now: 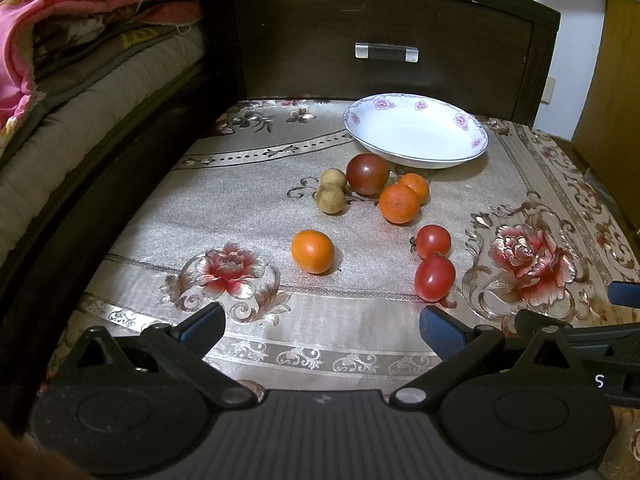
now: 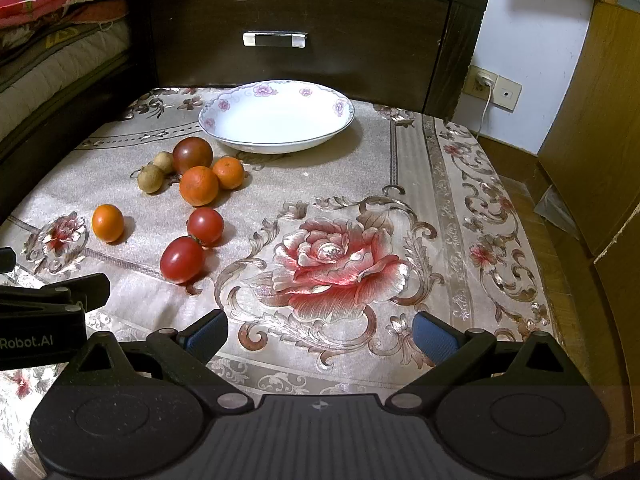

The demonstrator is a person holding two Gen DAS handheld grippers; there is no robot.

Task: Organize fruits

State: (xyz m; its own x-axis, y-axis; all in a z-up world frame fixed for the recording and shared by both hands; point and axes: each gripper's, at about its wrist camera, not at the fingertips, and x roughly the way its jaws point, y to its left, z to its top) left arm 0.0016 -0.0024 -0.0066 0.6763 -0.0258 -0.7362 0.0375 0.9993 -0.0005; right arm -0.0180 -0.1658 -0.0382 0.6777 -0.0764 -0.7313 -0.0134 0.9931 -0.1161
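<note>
On the flowered tablecloth (image 2: 344, 184), in front of the dark drawer front (image 2: 304, 40), everything is lying within reach of the white floral-rimmed dish (image 2: 276, 116), and that dish is sitting empty. Nothing is being carried yet, so the sorting looks to be just starting.

Just in front of the dish, a cluster is resting: a dark purplish tomato (image 1: 367, 173), two oranges (image 1: 399, 203) (image 1: 415, 187) touching one another, and a pair of small tan longans (image 1: 330, 199) (image 1: 333, 178) to the cluster's left. Further from the dish, an orange tomato (image 1: 313, 251) is sitting alone, and two red tomatoes (image 1: 433, 241) (image 1: 435, 278) are lying side by side, farthest from the dish.

The left gripper (image 1: 320, 326) is hovering low with its blue pads spread wide and nothing between them; the lone orange tomato is lying almost straight ahead of it. The right gripper (image 2: 320, 334) is likewise gaping and empty, pointing at the big red rose print, with all the fruit off to its left.

For a clean first pick, I'd say the left gripper is best placed: it should be straddling the orange tomato across its widest part and closing softly, since ripe tomatoes are likely to bruise or roll. Tackling the isolated pieces first ought to avoid nudging the cluster.
</note>
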